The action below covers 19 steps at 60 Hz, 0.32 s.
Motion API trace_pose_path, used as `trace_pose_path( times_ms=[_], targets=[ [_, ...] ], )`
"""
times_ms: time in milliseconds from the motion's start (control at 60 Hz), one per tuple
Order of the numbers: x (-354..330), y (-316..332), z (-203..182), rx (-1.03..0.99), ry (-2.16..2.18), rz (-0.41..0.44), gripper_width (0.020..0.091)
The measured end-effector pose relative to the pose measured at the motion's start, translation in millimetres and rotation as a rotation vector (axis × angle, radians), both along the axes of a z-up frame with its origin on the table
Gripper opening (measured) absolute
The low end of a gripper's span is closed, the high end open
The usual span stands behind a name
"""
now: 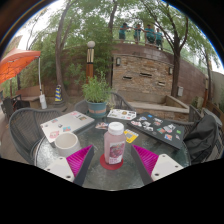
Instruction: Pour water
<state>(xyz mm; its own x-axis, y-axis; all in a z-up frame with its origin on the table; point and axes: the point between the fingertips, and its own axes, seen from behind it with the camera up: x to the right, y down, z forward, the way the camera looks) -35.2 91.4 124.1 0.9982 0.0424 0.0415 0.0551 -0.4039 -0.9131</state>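
My fingers are spread apart and grasp nothing, the gripper (pixel 112 160) open with its pink pads (pixel 80 160) at either side, and just ahead of them, in line with the gap, a clear plastic water bottle (pixel 115 142) with a pink band stands upright on the round glass table (pixel 160 152). Left of the bottle sits a white cup (pixel 67 141), with magazines (pixel 66 123) behind it and more papers (pixel 155 125) to the bottle's right. Beyond the bottle a potted plant (pixel 97 95) stands before a stone wall (pixel 140 72), and far left of it is an orange umbrella (pixel 16 62).
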Motion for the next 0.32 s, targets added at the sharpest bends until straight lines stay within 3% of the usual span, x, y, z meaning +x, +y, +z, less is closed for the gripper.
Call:
trace_pose_path(
  times_ms=[183,317],
  targets=[
    [-22,-97,63,-0.017,-0.020,-0.121,0.0839],
    [-57,-163,102,-0.028,0.065,-0.157,0.0834]
  ],
)
